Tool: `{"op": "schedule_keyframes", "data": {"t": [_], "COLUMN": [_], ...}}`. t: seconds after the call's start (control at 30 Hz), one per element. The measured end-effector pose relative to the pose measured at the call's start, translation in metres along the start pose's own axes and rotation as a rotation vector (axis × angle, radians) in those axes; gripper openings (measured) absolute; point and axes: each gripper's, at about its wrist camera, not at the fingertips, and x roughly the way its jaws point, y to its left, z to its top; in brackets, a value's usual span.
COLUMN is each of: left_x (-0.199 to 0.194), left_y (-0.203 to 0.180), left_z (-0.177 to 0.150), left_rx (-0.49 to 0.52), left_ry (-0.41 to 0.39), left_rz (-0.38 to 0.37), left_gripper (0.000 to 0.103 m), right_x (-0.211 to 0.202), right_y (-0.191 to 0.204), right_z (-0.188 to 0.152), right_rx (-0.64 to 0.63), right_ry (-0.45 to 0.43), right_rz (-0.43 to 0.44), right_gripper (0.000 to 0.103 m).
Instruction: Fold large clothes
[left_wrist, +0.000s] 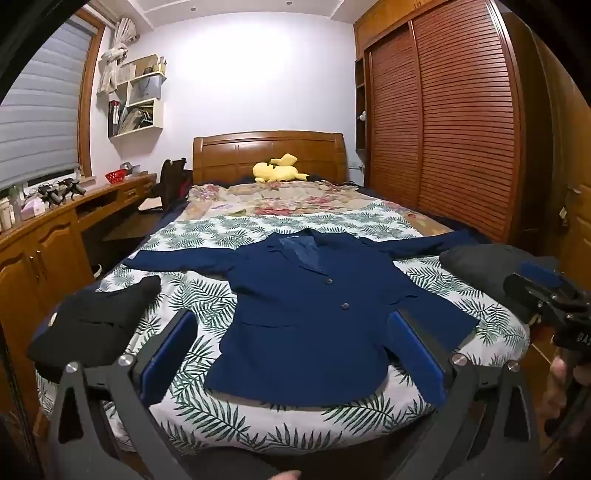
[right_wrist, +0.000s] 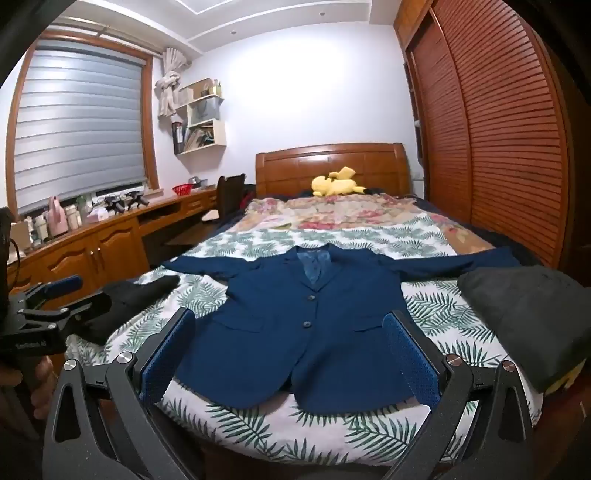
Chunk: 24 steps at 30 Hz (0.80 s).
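A navy blue blazer (left_wrist: 314, 314) lies flat and face up on the leaf-print bed cover (left_wrist: 207, 410), sleeves spread to both sides, collar toward the headboard. It also shows in the right wrist view (right_wrist: 295, 332). My left gripper (left_wrist: 291, 332) is open and empty, held above the foot of the bed before the blazer's hem. My right gripper (right_wrist: 288, 332) is open and empty, also before the hem. The right gripper shows at the right edge of the left wrist view (left_wrist: 546, 295); the left gripper shows at the left edge of the right wrist view (right_wrist: 48, 302).
A folded black garment (left_wrist: 96, 325) lies left of the blazer, a dark grey one (right_wrist: 528, 317) right of it. A yellow plush toy (left_wrist: 277, 170) sits by the headboard. A wooden desk (left_wrist: 55, 229) runs along the left, a slatted wardrobe (left_wrist: 443, 122) along the right.
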Motion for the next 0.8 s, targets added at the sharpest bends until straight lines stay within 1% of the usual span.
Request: {"op": "schedule_keyframes", "data": {"t": [0.03,0.07,0.23,0.27,0.4,0.43,0.8], "left_x": [0.000,-0.002,-0.003,-0.007,-0.011,-0.002,0.000], "left_y": [0.002,-0.006,-0.013,-0.008,-0.009,-0.009,-0.009], "left_z": [0.001,0.001,0.002,-0.001,-0.001,-0.005,-0.010], "left_rx": [0.000,0.034,0.038,0.021,0.026,0.028,0.025], "left_ry": [0.001,-0.027,-0.018,-0.024,-0.023,-0.018,-0.017], "left_rz": [-0.002,0.020,0.021,0.013,0.013,0.017,0.021], "left_gripper": [0.103,0.103,0.103,0.103,0.103,0.103,0.103], "right_x": [0.000,0.001,0.003,0.003,0.004,0.005,0.006], "right_y": [0.001,0.002,0.005,0.006,0.009,0.010,0.017], "right_z": [0.000,0.000,0.000,0.000,-0.001,-0.001,-0.002], "right_rx": [0.001,-0.001,0.008,0.005,0.000,0.000,-0.003], "right_ry": [0.001,0.006,0.008,0.004,0.003,0.003,0.003], "right_rz": [0.000,0.000,-0.002,-0.003,-0.005,-0.004,-0.009], "right_gripper": [0.103,0.103,0.103,0.103,0.103,0.103,0.103]}}
